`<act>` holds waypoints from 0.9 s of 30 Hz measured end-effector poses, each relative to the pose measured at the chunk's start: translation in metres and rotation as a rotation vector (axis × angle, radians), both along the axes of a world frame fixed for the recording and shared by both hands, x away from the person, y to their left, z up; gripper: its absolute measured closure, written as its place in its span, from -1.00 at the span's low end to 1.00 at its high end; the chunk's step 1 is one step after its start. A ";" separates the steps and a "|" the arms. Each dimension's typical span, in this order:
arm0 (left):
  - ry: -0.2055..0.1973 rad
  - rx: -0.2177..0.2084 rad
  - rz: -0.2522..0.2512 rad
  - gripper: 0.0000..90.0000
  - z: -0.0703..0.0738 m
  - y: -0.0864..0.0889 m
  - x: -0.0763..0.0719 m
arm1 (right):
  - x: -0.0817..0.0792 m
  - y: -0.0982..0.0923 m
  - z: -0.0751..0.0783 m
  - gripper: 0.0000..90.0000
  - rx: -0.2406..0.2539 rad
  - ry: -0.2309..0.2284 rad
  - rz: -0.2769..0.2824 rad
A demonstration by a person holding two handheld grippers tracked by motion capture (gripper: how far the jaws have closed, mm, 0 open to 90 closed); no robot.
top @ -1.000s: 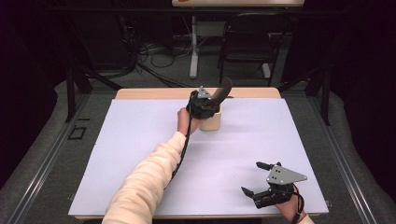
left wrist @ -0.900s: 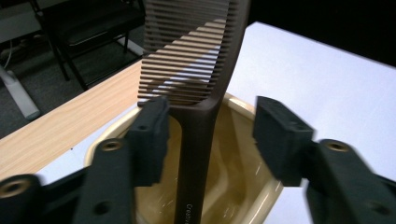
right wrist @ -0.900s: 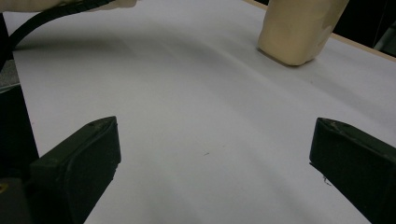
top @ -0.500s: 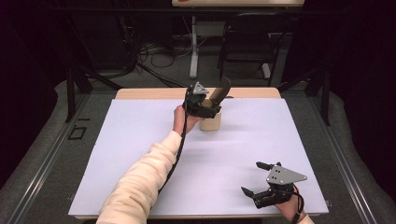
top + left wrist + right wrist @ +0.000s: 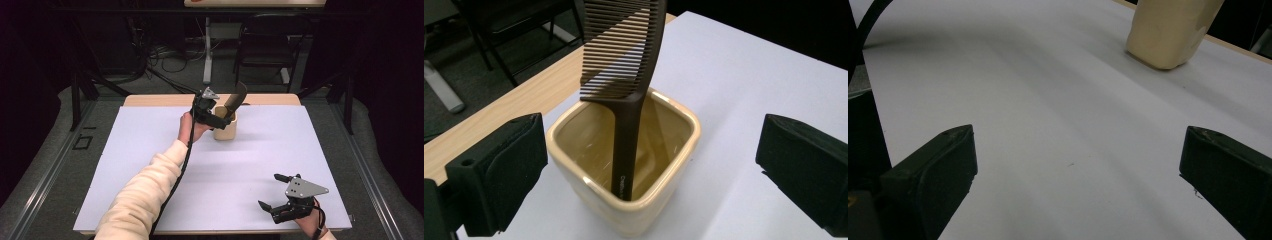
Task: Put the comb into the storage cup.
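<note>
Comb (image 5: 624, 80) standing handle-down in the cream cup (image 5: 674, 150), long axis near upright, toothed head leaning over the cup's far rim; left gripper (image 5: 220, 119), jaws just opened wide and clear of the comb, hangs just beside the cup; right gripper (image 5: 272, 192), jaws wide and empty, lies well apart from the cup on the white sheet (image 5: 150, 150)

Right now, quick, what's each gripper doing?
Left gripper: open, just let go of the comb in the cup.
Right gripper: open, empty.
</note>
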State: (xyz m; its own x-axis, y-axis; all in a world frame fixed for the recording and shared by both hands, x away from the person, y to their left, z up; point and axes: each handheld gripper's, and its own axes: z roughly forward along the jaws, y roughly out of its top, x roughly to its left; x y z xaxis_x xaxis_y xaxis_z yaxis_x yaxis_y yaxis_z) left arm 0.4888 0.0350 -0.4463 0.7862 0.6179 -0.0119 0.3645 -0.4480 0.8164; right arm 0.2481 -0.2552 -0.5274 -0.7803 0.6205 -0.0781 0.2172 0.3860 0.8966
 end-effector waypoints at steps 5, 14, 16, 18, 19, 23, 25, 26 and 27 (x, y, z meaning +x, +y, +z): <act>-0.007 0.002 0.014 -1.00 0.005 0.009 -0.008 | 0.000 0.000 0.000 -0.97 -0.001 0.004 0.000; -0.021 -0.016 0.017 -1.00 0.010 0.027 -0.030 | 0.000 0.001 0.000 -0.97 0.002 0.012 -0.003; -0.024 -0.023 0.008 -1.00 0.010 0.031 -0.035 | 0.000 0.000 0.000 -0.97 -0.001 0.008 -0.002; -0.031 -0.019 0.008 -1.00 0.010 0.034 -0.040 | 0.000 0.001 -0.001 -0.97 -0.001 0.013 -0.004; -0.032 -0.019 0.006 -1.00 0.010 0.036 -0.042 | 0.001 0.001 -0.001 -0.97 -0.004 0.010 -0.002; -0.041 -0.019 0.011 -1.00 0.009 0.044 -0.050 | 0.001 0.001 -0.001 -0.97 -0.005 0.013 -0.001; -0.047 -0.020 0.025 -1.00 0.008 0.047 -0.055 | 0.001 0.000 -0.001 -0.97 -0.005 0.011 -0.001; -0.047 -0.020 0.027 -1.00 0.007 0.049 -0.057 | 0.001 0.001 -0.001 -0.97 -0.004 0.012 -0.001; -0.048 -0.022 0.031 -1.00 0.006 0.051 -0.059 | 0.001 0.001 -0.001 -0.97 -0.005 0.011 -0.001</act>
State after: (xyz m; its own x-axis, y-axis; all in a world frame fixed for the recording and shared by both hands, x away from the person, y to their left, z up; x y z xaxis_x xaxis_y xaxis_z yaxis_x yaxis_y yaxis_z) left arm 0.4299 0.0862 -0.4399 0.7667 0.6419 0.0112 0.3384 -0.4189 0.8426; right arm 0.2492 -0.2546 -0.5283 -0.7807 0.6206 -0.0724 0.2275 0.3901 0.8922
